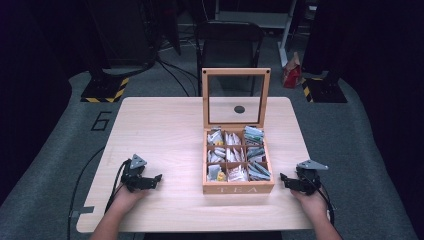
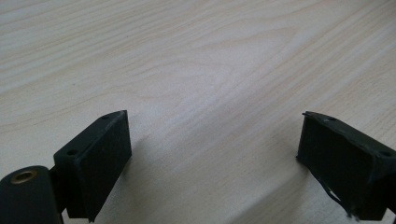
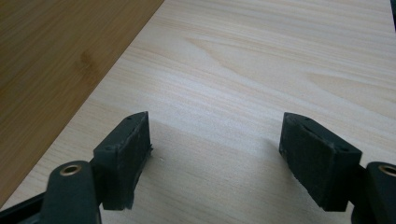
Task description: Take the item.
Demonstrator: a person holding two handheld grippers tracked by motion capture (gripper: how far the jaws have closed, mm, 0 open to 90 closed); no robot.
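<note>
A wooden tea box [image 1: 238,186] marked TEA stands open near the table's front middle, its glass lid [image 1: 236,97] upright. Its compartments hold several tea bags [image 1: 235,155]. My left gripper [image 1: 156,179] rests on the table left of the box, a hand behind it, jaws open over bare wood [image 2: 215,116]. My right gripper [image 1: 284,178] rests just right of the box, also open with nothing between its fingers [image 3: 215,116]. In the right gripper view the box's wooden side wall [image 3: 56,56] runs along the left.
The light wooden table [image 1: 165,125] has rounded corners and a small dark hole [image 1: 239,109] seen through the lid. A black folding chair [image 1: 227,47] stands behind the table. A stand foot with yellow-black tape [image 1: 105,90] is on the floor at the back left.
</note>
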